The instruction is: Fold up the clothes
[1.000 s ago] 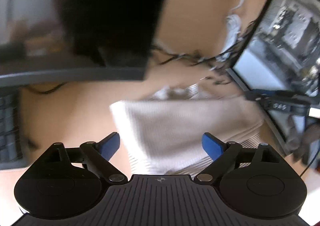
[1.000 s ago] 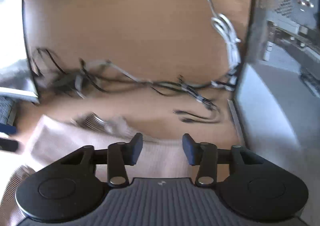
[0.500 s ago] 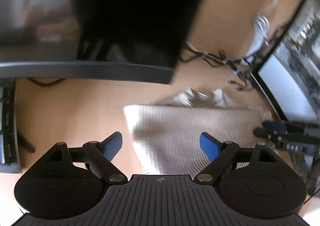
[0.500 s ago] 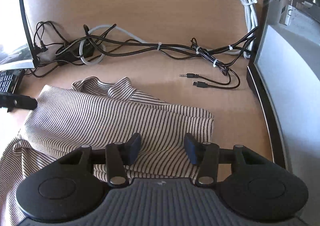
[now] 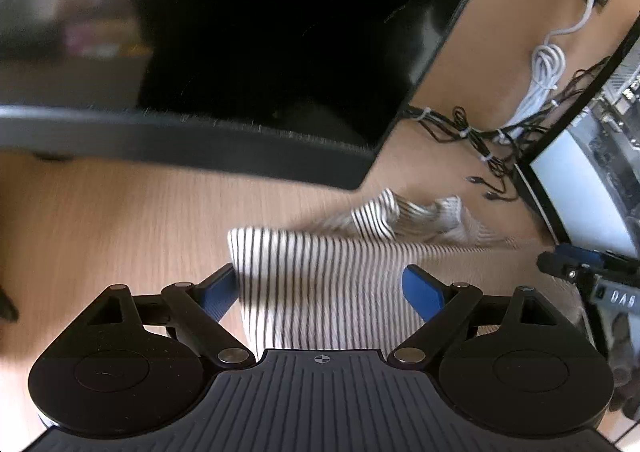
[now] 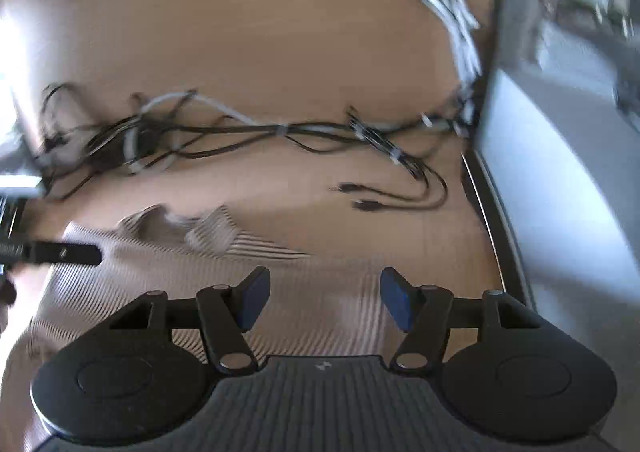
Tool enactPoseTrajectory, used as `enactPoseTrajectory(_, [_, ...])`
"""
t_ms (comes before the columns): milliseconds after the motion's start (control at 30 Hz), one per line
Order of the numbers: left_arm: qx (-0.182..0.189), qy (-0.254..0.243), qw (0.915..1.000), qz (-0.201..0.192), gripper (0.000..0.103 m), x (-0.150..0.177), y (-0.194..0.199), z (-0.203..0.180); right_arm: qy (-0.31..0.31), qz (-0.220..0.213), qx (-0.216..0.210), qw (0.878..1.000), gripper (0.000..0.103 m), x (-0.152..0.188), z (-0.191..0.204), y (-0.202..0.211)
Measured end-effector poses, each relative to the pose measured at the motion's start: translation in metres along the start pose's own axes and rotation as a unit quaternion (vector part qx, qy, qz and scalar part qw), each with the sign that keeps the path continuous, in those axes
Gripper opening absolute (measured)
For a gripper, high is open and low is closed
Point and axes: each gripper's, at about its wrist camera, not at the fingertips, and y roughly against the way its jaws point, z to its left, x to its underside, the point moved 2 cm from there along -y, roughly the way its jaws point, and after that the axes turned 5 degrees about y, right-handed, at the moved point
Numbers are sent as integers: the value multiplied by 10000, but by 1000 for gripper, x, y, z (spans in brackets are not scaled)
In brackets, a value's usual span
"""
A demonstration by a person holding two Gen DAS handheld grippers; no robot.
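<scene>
Striped garment lies flat on the bench, long axis crosswise, collar toward the cables. Left gripper fingers gape wide over its corner, gripping nothing; right gripper fingers are opening above cloth. Motion blur smears stripes.
</scene>
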Motion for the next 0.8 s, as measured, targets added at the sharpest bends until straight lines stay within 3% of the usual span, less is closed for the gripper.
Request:
enactPoseTrajectory(133, [-27, 13, 9999, -140, 91, -1, -1, 0, -619, 226, -192, 9976, 66, -1, -14, -28])
enactPoseTrajectory(200, [-53, -107, 9997, -204, 91, 1, -2, -2, -670, 192, -334, 9970, 75, -5, -11, -36])
enactPoseTrajectory(267, [-48, -225, 9995, -237, 88, 4, -2, -6, -649, 173, -535, 9963, 75, -9, -5, -44])
enactPoseTrajectory(300, [-42, -283, 9993, -248, 84, 6, -3, -9, -517, 186, -706, 9960, 71, -11, 2, -46])
enactPoseTrajectory(333, [-17, -333, 9992, -235, 73, 7, -3, -12, -371, 201, -863, 9954, 61, -12, 9, -48])
enactPoseTrajectory(367, [7, -382, 9990, -218, 58, 8, -3, -14, -204, 237, -989, 9946, 38, -13, 16, -49])
enactPoseTrajectory(400, [17, -419, 9989, -186, 54, 9, -3, -17, -20, 289, -1066, 9939, 31, -13, 22, -48])
enactPoseTrajectory(433, [6, -435, 9989, -191, 42, 10, -1, -18, 159, 299, -1088, 9935, 30, -12, 27, -45])
enactPoseTrajectory(467, [27, -478, 9986, -217, 29, 10, 4, -18, 368, 244, -1057, 9934, 28, -11, 32, -38])
enactPoseTrajectory(500, [49, -520, 9983, -242, 25, 10, 8, -19, 550, 164, -1042, 9929, 27, -12, 36, -29])
enactPoseTrajectory(633, [280, -907, 9950, -320, 21, 12, 48, -27, 1000, -160, -1210, 9875, 25, -14, 46, 24])
enactPoseTrajectory(800, [541, -1811, 9811, -406, 20, 33, 121, -42, 2006, -693, -1128, 9707, 25, 8, 64, 107])
